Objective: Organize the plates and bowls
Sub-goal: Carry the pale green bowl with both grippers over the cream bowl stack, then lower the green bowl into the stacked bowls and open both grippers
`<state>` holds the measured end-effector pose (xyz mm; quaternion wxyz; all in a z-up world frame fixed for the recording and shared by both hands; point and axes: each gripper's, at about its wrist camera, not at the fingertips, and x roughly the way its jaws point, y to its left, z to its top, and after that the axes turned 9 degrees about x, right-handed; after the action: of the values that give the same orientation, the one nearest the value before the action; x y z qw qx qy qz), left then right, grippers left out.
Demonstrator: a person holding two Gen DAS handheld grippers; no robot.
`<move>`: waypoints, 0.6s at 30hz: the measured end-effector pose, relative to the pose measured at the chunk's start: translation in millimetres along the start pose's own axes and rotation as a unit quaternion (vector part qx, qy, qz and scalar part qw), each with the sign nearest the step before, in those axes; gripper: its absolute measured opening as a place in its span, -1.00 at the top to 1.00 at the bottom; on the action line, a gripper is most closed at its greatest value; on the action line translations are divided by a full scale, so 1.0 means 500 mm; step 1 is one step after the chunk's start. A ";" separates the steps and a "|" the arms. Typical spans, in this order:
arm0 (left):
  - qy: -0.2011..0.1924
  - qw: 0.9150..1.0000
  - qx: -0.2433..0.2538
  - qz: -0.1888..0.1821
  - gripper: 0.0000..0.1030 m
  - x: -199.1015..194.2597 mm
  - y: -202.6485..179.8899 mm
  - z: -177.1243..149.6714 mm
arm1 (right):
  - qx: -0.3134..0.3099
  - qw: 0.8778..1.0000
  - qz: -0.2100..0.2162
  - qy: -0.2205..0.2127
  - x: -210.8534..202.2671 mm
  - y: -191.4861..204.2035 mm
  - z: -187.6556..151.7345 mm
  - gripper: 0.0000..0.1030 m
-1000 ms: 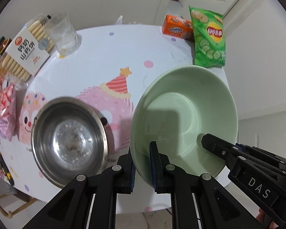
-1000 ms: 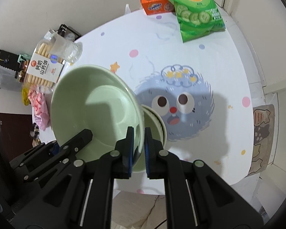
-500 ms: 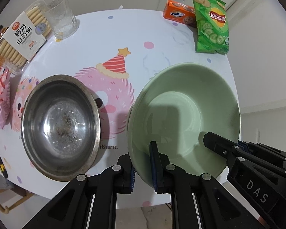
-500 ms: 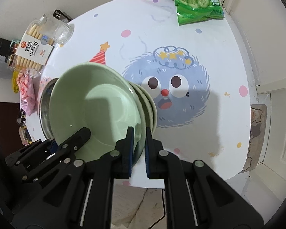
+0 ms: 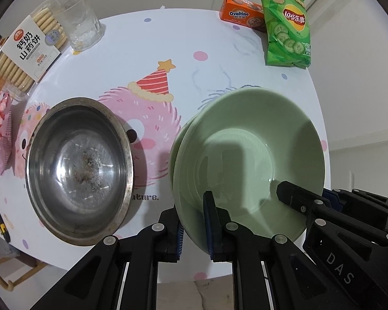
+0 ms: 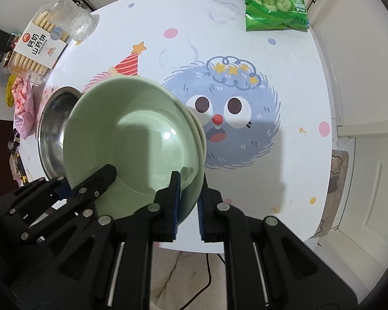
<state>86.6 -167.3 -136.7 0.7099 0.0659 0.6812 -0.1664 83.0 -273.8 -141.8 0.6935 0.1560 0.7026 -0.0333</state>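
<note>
both grippers pinch the rim of one green bowl [image 5: 248, 160], the left gripper [image 5: 194, 222] on its near-left edge and the right gripper [image 6: 187, 201] on the opposite edge, fingers narrow and clamped on the wall of the bowl. the bowl hangs tilted right over a second green bowl [image 6: 201, 139], whose rim peeks out from beneath it, beside the steel bowl [image 5: 77, 170] on the table [image 5: 168, 46]. the step in hand looks like nesting the held bowl into the one below. the next move probably calls for levelling it, settling it squarely into the lower bowl, then letting both pairs of fingers open. whether the two green bowls already touch is hard to tell, since the held one hides nearly all of the lower one and where it sits on the table. the biscuit pack [image 5: 25, 51] is cut off at the edge.
</note>
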 end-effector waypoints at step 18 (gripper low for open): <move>0.005 1.000 -0.004 0.012 0.68 0.003 0.014 0.000 | 0.004 1.000 0.013 0.008 0.003 -0.003 0.000 0.65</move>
<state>88.8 -161.1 -139.1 0.7084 0.0727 0.6847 -0.1549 82.7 -274.8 -143.7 0.6876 0.1681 0.7059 -0.0255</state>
